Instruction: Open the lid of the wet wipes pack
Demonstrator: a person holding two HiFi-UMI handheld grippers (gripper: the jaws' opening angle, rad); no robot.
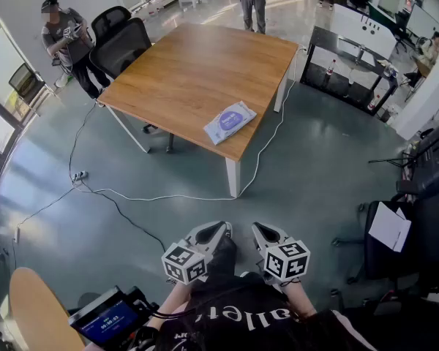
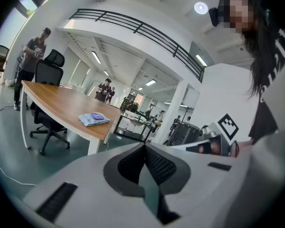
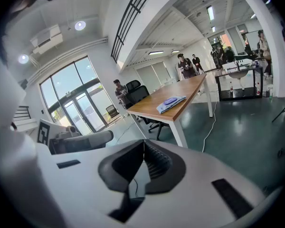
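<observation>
Only the head view takes in the whole square wood-grain counter in the upper middle of the frame, with the flat, soft, pale blue wet wipes pack lying by its near edge, lid down, well apart from both claws at the bottom. The left gripper view alone shows the left claw with its ribbed black pads pressed together on nothing. The right gripper view shows the right claw likewise closed and empty.
</observation>
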